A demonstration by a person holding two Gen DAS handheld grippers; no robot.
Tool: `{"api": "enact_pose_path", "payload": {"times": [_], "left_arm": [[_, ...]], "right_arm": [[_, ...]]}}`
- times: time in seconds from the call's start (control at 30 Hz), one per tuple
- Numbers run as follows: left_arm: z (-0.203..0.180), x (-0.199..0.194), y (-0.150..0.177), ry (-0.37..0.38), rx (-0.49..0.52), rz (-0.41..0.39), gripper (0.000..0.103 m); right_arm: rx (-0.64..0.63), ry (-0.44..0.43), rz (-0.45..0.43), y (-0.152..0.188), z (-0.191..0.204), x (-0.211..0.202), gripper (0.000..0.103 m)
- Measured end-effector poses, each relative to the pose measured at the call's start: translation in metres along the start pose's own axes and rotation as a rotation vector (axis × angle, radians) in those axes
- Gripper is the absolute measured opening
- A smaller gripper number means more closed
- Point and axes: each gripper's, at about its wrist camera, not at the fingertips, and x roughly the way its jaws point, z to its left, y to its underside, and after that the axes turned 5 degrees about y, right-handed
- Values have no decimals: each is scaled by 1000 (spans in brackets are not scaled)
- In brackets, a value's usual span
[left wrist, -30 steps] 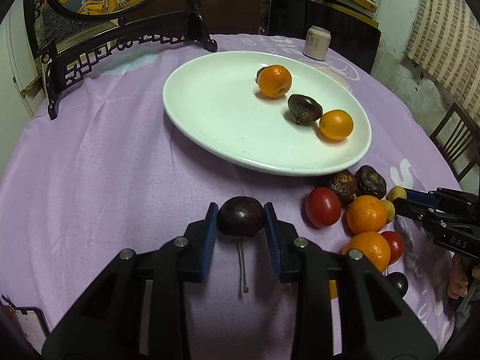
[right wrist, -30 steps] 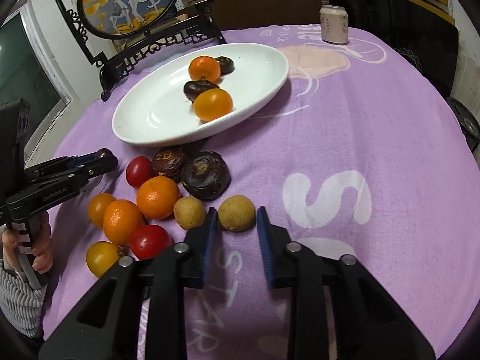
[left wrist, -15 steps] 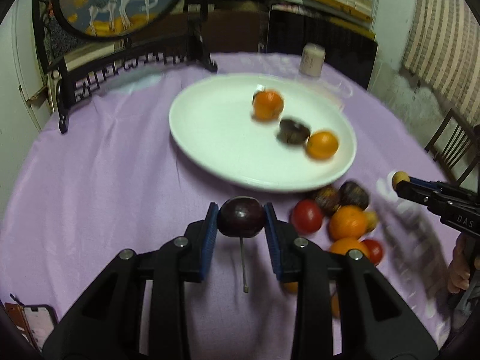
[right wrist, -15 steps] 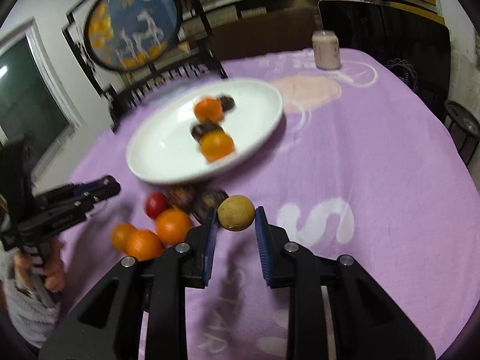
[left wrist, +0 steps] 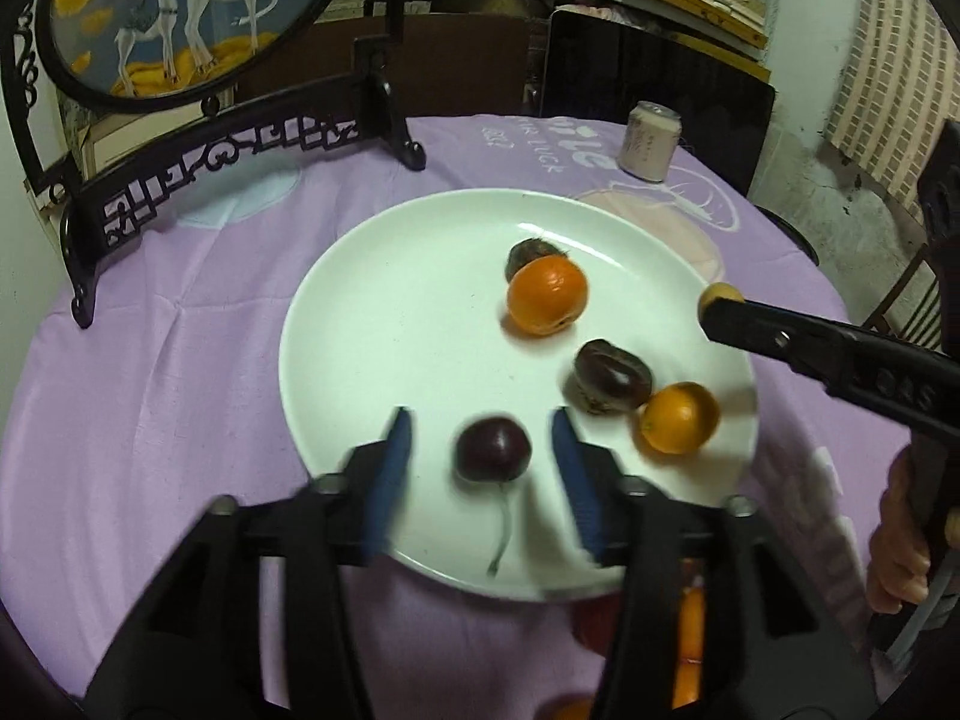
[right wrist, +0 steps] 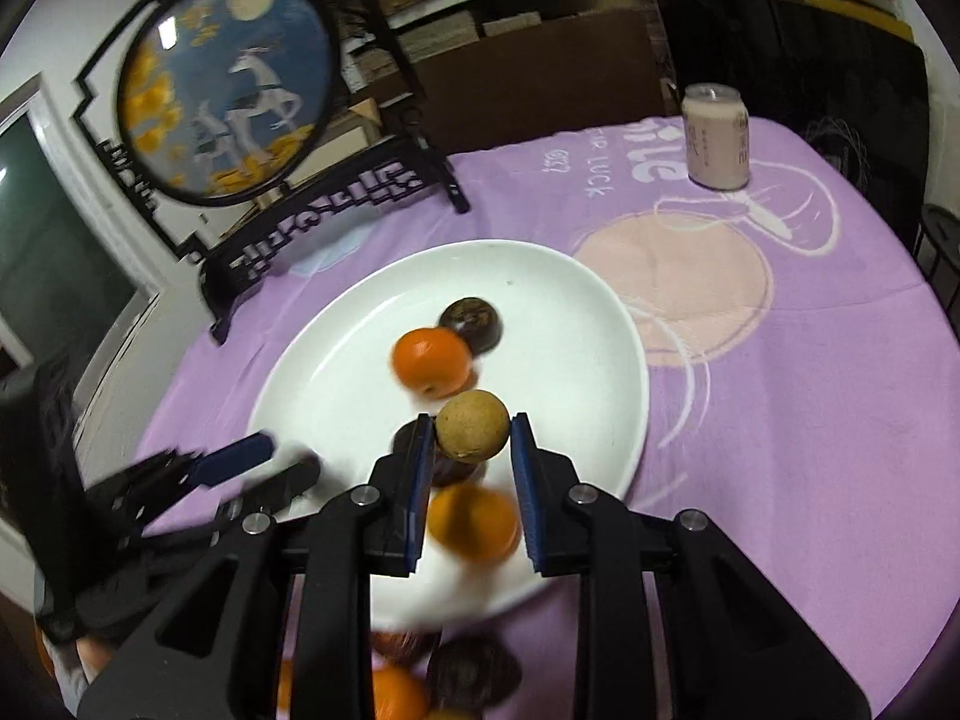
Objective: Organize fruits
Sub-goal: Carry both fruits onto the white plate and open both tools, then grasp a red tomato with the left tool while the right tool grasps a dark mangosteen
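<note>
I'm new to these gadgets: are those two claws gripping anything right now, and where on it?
The right claw pinches a small tan round fruit by its two sides. The left claw is opening; the cherry sits free between its pads.

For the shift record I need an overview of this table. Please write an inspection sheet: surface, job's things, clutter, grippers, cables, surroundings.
Surface: purple tablecloth, printed with lettering.
Job's things: white plate holds two oranges, two dark brown fruits and a cherry; more fruit lies on the cloth below the plate.
Clutter: can; framed deer screen.
Grippers: left gripper opening, cherry between its jaws, untouched; right gripper shut on a round tan fruit above the plate.
Cables: nothing seen.
Surroundings: shelves, dark chairs.
</note>
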Motion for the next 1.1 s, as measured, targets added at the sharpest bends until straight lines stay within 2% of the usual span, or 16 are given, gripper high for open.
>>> {"api": "enact_pose_path", "payload": {"times": [0.07, 0.23, 0.37, 0.5, 0.63, 0.8, 0.97, 1.1], "left_arm": [[2, 1, 2, 10, 5, 9, 53], [3, -10, 8, 13, 3, -4, 55], [1, -25, 18, 5, 13, -32, 62], [-2, -40, 35, 35, 12, -26, 68], [-13, -48, 55, 31, 62, -21, 71], [-26, -44, 71, 47, 114, 14, 71], [-29, -30, 74, 68, 127, 51, 71], [-35, -22, 74, 77, 153, 56, 71]], "right_arm": [[9, -18, 30, 3, -6, 8, 26], [18, -48, 24, 9, -14, -1, 26], [13, -53, 0, 21, -13, -21, 26], [18, -69, -16, 38, -14, -41, 27], [36, -48, -22, 54, -22, -54, 29], [78, -68, -29, 63, -33, -65, 30], [82, -68, -51, 63, -34, -72, 41], [72, -71, -47, 64, -32, -72, 41]]}}
